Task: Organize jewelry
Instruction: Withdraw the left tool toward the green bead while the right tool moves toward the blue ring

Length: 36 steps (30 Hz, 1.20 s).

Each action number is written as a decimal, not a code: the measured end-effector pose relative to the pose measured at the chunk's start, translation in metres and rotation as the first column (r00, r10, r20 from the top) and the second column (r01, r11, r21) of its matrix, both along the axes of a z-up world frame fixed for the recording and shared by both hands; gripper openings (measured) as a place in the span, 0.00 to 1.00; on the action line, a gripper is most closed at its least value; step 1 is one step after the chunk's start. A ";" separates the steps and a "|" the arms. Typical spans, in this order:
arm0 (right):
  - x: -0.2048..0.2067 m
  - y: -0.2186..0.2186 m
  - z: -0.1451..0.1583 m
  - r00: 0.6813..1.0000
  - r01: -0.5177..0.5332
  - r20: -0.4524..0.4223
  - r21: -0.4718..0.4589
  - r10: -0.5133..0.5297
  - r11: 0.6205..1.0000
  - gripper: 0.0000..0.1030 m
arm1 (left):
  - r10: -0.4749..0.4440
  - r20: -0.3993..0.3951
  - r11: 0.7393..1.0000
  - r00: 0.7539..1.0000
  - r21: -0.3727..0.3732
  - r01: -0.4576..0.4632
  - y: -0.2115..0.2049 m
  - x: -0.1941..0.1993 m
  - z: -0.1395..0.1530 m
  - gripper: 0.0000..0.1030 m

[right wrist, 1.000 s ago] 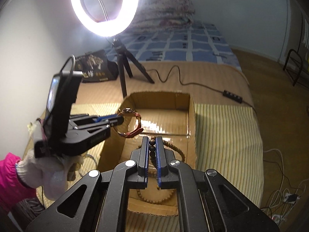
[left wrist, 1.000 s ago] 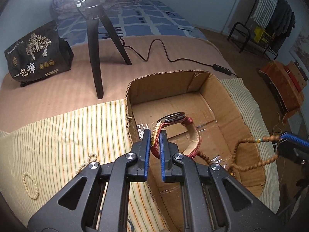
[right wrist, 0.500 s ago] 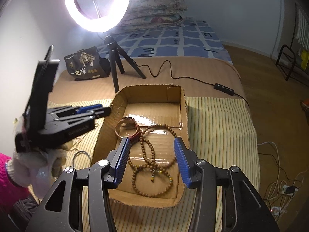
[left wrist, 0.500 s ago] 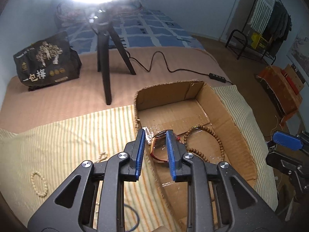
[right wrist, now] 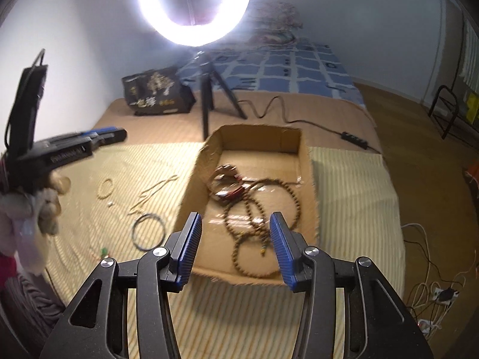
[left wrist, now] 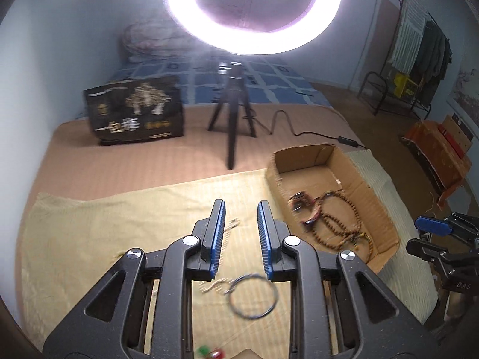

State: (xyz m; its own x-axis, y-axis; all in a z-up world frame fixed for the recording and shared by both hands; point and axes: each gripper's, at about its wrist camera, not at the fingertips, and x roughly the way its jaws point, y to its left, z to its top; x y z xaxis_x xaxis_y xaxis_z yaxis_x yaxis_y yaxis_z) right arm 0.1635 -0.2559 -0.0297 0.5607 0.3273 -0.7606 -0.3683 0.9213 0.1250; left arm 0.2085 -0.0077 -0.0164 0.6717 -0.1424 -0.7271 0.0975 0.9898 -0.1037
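Observation:
A cardboard box lies on a striped yellow cloth. In it lie a red-strapped watch and a long brown bead necklace. On the cloth lie a dark ring bangle, a pale chain and a small bead bracelet. My left gripper is open and empty above the cloth, left of the box. My right gripper is open and empty above the box's near end.
A ring light on a black tripod stands behind the box, its cable trailing right. A black printed bag stands at the back left. Small green and red beads lie near the cloth's front edge.
Both grippers let go of the watch and the bead necklace, which now lie in the box. Both have risen and drawn back; the left has swung left over the cloth.

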 end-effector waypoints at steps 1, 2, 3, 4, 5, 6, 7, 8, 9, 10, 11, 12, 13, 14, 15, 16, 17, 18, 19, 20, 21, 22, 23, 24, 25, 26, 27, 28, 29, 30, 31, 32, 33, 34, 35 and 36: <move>-0.003 0.003 -0.001 1.000 -0.012 -0.003 0.003 0.012 1.000 0.44 | 0.007 0.002 1.000 1.000 0.002 -0.007 0.008 -0.007 0.002 0.20; -0.007 0.007 -0.001 1.000 -0.027 -0.004 0.010 0.027 1.000 0.44 | 0.013 0.001 1.000 1.000 0.006 -0.013 0.015 -0.014 0.003 0.20; -0.012 0.011 0.001 0.999 -0.049 -0.006 0.025 0.049 0.998 0.45 | 0.016 0.001 1.000 1.000 0.007 -0.016 0.020 -0.019 0.003 0.20; -0.015 0.014 0.002 0.998 -0.063 -0.009 0.038 0.064 0.997 0.48 | 0.020 0.001 1.000 1.000 0.008 -0.020 0.025 -0.026 0.003 0.20; -0.020 0.018 0.005 0.997 -0.081 -0.011 0.057 0.082 0.995 0.51 | 0.026 0.003 1.000 1.000 0.010 -0.026 0.032 -0.033 0.004 0.20; -0.023 0.021 0.008 0.995 -0.096 -0.007 0.079 0.097 0.992 0.57 | 0.028 0.005 0.999 1.000 0.015 -0.028 0.036 -0.038 0.003 0.20; -0.028 0.022 0.012 0.994 -0.112 0.000 0.105 0.113 0.988 0.62 | 0.032 0.007 0.999 0.999 0.023 -0.032 0.040 -0.043 0.003 0.20; -0.033 0.024 0.017 0.991 -0.132 0.012 0.141 0.131 0.981 0.62 | 0.034 0.008 0.999 0.999 0.030 -0.035 0.043 -0.048 0.001 0.20; -0.037 0.025 0.021 0.990 -0.144 0.019 0.167 0.143 0.975 0.63 | 0.037 0.006 0.999 0.999 0.034 -0.037 0.046 -0.052 0.000 0.20; -0.040 0.027 0.024 0.988 -0.153 0.021 0.189 0.152 0.970 0.63 | 0.040 0.003 0.999 0.999 0.036 -0.040 0.049 -0.056 -0.001 0.20; -0.043 0.028 0.027 0.986 -0.165 0.017 0.225 0.166 0.960 0.63 | 0.046 0.003 0.998 0.999 0.033 -0.046 0.053 -0.060 -0.002 0.21; -0.044 0.028 0.028 0.985 -0.171 0.010 0.251 0.174 0.953 0.63 | 0.050 0.002 0.998 0.999 0.028 -0.050 0.056 -0.064 -0.004 0.21; -0.045 0.028 0.030 0.984 -0.173 0.001 0.276 0.180 0.945 0.63 | 0.052 0.002 0.998 0.999 0.023 -0.052 0.058 -0.067 -0.005 0.21; -0.045 0.028 0.031 0.983 -0.172 -0.012 0.304 0.184 0.937 0.63 | 0.055 0.001 0.998 0.998 0.017 -0.055 0.061 -0.072 -0.006 0.21; -0.046 0.028 0.031 0.982 -0.169 -0.021 0.318 0.186 0.933 0.64 | 0.056 0.000 0.998 0.998 0.014 -0.056 0.063 -0.074 -0.007 0.21; -0.047 0.028 0.032 0.982 -0.164 -0.032 0.334 0.186 0.928 0.64 | 0.059 0.003 0.998 0.998 0.012 -0.059 0.066 -0.078 -0.007 0.21; -0.048 0.029 0.031 0.983 -0.157 -0.040 0.340 0.181 0.927 0.64 | 0.062 0.005 0.998 0.998 0.011 -0.062 0.067 -0.082 -0.007 0.21; -0.049 0.029 0.031 0.983 -0.153 -0.044 0.340 0.179 0.928 0.64 | 0.063 0.006 0.998 0.998 0.009 -0.063 0.070 -0.085 -0.007 0.21; -0.049 0.029 0.032 0.982 -0.154 -0.047 0.339 0.180 0.928 0.64 | 0.065 0.008 0.998 0.998 0.007 -0.065 0.072 -0.089 -0.008 0.21; -0.052 0.030 0.032 0.982 -0.157 -0.049 0.335 0.184 0.929 0.64 | 0.066 0.009 0.998 0.998 0.006 -0.066 0.075 -0.093 -0.008 0.21; -0.053 0.032 0.032 0.981 -0.160 -0.049 0.329 0.186 0.931 0.64 | 0.065 0.010 0.998 0.998 0.006 -0.065 0.076 -0.095 -0.009 0.21; -0.056 0.032 0.033 0.981 -0.162 -0.048 0.321 0.187 0.933 0.64 | 0.064 0.010 0.998 0.998 0.003 -0.064 0.079 -0.099 -0.010 0.21; -0.058 0.034 0.033 0.981 -0.165 -0.047 0.311 0.188 0.936 0.64 | 0.063 0.010 0.998 0.998 0.001 -0.063 0.080 -0.101 -0.010 0.21; -0.061 0.036 0.033 0.981 -0.167 -0.044 0.302 0.189 0.939 0.64 | 0.063 0.011 0.998 0.998 0.000 -0.063 0.081 -0.103 -0.011 0.21; -0.062 0.036 0.033 0.981 -0.167 -0.043 0.297 0.188 0.940 0.64 | 0.067 0.010 0.998 0.998 -0.007 -0.067 0.084 -0.105 -0.012 0.21; -0.064 0.038 0.033 0.981 -0.168 -0.042 0.289 0.188 0.943 0.64 | 0.069 0.007 0.997 0.998 -0.016 -0.069 0.087 -0.108 -0.013 0.21; -0.066 0.039 0.032 0.982 -0.167 -0.041 0.279 0.185 0.946 0.64 | 0.072 0.004 0.997 0.997 -0.022 -0.072 0.090 -0.109 -0.014 0.22; -0.068 0.041 0.032 0.983 -0.165 -0.037 0.269 0.182 0.949 0.64 | 0.074 0.001 0.997 0.997 -0.026 -0.074 0.093 -0.111 -0.015 0.26; -0.070 0.044 0.031 0.984 -0.165 -0.026 0.248 0.177 0.955 0.64 | 0.076 -0.002 0.997 0.997 -0.030 -0.076 0.096 -0.114 -0.016 0.30; -0.071 0.046 0.030 0.984 -0.166 -0.018 0.235 0.175 0.958 0.64 | 0.077 -0.004 0.997 0.997 -0.031 -0.077 0.098 -0.115 -0.018 0.30; -0.074 0.050 0.028 0.985 -0.169 -0.006 0.215 0.174 0.962 0.64 | 0.079 -0.010 0.996 0.997 -0.033 -0.080 0.100 -0.117 -0.020 0.30; -0.076 0.053 0.026 0.985 -0.171 0.001 0.200 0.175 0.965 0.64 | 0.080 -0.019 0.996 0.997 -0.038 -0.081 0.103 -0.119 -0.023 0.30; -0.076 0.056 0.024 0.984 -0.174 0.007 0.185 0.176 0.967 0.64 | 0.081 -0.025 0.996 0.996 -0.042 -0.082 0.104 -0.120 -0.025 0.30; -0.078 0.059 0.021 0.984 -0.178 0.012 0.170 0.179 0.969 0.64 | 0.082 -0.033 0.996 0.996 -0.045 -0.083 0.106 -0.122 -0.029 0.30; -0.079 0.062 0.017 0.983 -0.184 0.015 0.155 0.184 0.971 0.64 | 0.079 -0.043 0.995 0.996 -0.049 -0.081 0.106 -0.125 -0.033 0.30; -0.080 0.066 0.014 0.982 -0.189 0.017 0.141 0.188 0.972 0.64 | 0.075 -0.049 0.996 0.996 -0.050 -0.077 0.106 -0.127 -0.035 0.30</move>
State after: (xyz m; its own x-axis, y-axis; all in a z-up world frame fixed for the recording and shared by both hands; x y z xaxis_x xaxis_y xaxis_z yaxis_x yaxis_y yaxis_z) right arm 0.0833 -0.1903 -0.0159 0.4812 0.5311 -0.6974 -0.5342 0.8084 0.2471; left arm 0.0819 0.0987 -0.0517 0.6475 -0.1306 -0.7508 0.0159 0.9873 -0.1580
